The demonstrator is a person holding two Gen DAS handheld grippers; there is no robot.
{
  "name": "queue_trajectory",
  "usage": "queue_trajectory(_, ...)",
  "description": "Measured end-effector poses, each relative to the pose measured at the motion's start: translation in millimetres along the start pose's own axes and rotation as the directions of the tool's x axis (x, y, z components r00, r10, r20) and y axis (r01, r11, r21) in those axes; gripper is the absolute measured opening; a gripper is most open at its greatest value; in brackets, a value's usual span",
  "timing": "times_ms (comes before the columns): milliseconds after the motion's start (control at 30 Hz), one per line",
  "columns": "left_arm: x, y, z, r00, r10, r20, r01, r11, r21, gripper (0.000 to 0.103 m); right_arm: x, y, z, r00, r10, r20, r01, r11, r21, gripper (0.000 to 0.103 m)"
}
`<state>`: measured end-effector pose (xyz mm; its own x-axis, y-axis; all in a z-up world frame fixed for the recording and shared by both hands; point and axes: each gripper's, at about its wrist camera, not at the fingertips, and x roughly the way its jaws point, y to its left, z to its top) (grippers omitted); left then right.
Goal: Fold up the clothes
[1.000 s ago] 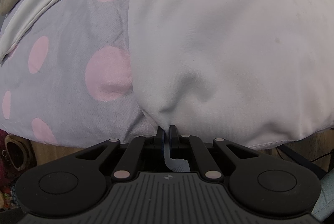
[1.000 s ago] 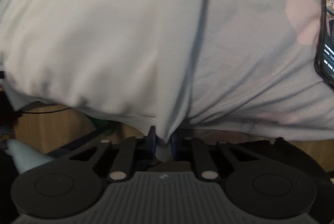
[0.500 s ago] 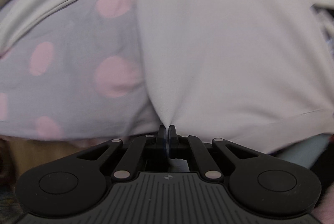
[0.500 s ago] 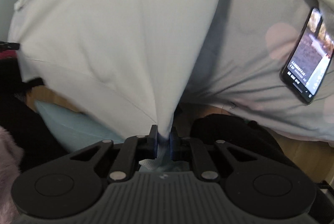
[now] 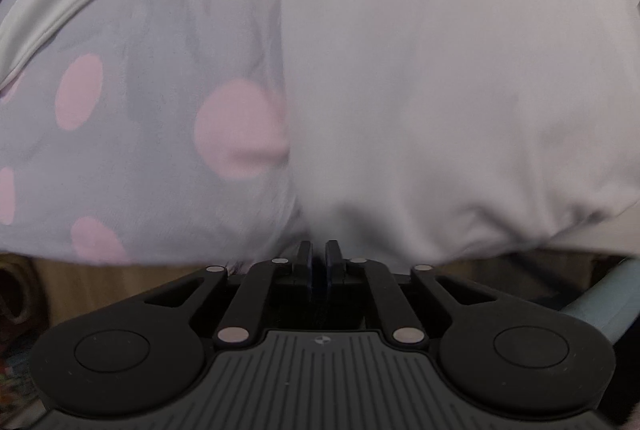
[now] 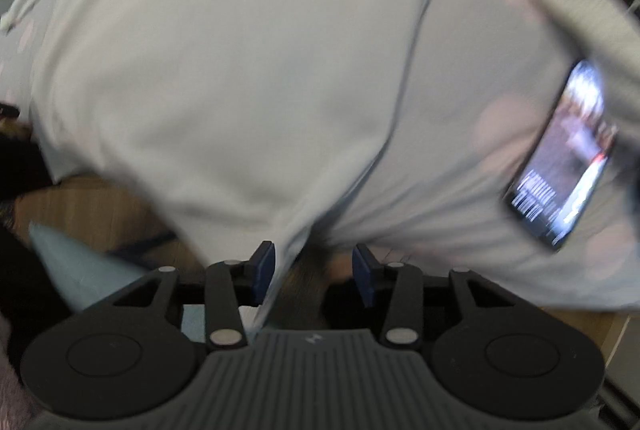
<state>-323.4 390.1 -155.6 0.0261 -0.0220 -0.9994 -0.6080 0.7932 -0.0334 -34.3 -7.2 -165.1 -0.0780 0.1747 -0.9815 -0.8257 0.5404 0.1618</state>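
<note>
Left wrist view. Left claw [image 5: 319, 262] points down at the bed. Its jaws are opening, with only a narrow slit between the dark blue pads [image 5: 305, 264]. The near edge of the white garment [image 5: 460, 89] sits right at the tips; blur hides whether cloth is in the slit, so I cannot tell if it is gripped. The garment fills the centre and right of the view: smooth, matte knit, softly creased toward its lower right edge. Left of it lies the bedsheet [image 5: 140, 149], grey with large pink dots, a slightly fuzzy weave. A pale band of cloth [image 5: 80, 1] runs diagonally at upper left. Wood floor [image 5: 120, 282] shows below the sheet's edge.

Right wrist view. Right claw [image 6: 314, 266] has its jaws opening, pads well apart. A fold of the white garment [image 6: 220, 69] hangs down through the gap, close by the left pad; the pads do not press it, so it is released. Only this view shows a phone [image 6: 564, 157], screen lit, lying on the dotted sheet to the right, a grey ribbed fabric piece [image 6: 580, 1] above it, and a light blue object [image 6: 80, 270] low left over the floor. Heavy motion blur here.
</note>
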Motion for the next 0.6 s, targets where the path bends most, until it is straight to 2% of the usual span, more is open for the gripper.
queue_trajectory(67, -10, 1, 8, 0.998, -0.027, 0.065, 0.027, 1.0, 0.01, 0.009, -5, 0, 6, 0.998, 0.02, 0.052, -0.02, 1.0, -0.012, 0.046)
queue_trajectory(133, -15, -4, 14, 0.994, -0.052, 0.097, 0.047, 0.997, 0.054, 0.009, -3, 6, 10, 0.993, 0.095, 0.065, -0.093, 0.995, -0.033, 0.045)
queue_trajectory(200, -18, -12, 18, 0.99, -0.081, 0.112, 0.069, 0.992, 0.102, 0.009, 12, 22, 9, 0.987, 0.158, 0.009, -0.157, 0.983, -0.099, 0.045)
queue_trajectory(300, -6, -29, 15, 0.994, -0.064, 0.085, 0.049, 0.984, 0.171, 0.009, 47, 43, 2, 0.974, 0.176, -0.142, -0.199, 0.964, -0.178, 0.044)
queue_trajectory(367, 2, -35, 11, 0.997, -0.049, 0.057, 0.036, 0.977, 0.208, 0.009, 69, 51, -5, 0.96, 0.148, -0.236, -0.198, 0.959, -0.201, 0.035)
queue_trajectory(400, 6, -37, 8, 0.998, -0.046, 0.042, 0.035, 0.975, 0.218, 0.009, 78, 52, -7, 0.955, 0.131, -0.267, -0.188, 0.961, -0.201, 0.035)
queue_trajectory(533, 17, -41, 5, 1.0, -0.006, 0.011, 0.003, 0.975, 0.223, 0.009, 109, 46, -12, 0.952, -0.005, -0.307, -0.071, 0.968, -0.239, 0.033)
queue_trajectory(600, 20, -39, 4, 1.0, 0.015, 0.003, -0.015, 0.978, 0.21, 0.009, 116, 43, -13, 0.947, -0.022, -0.321, -0.059, 0.969, -0.239, 0.031)
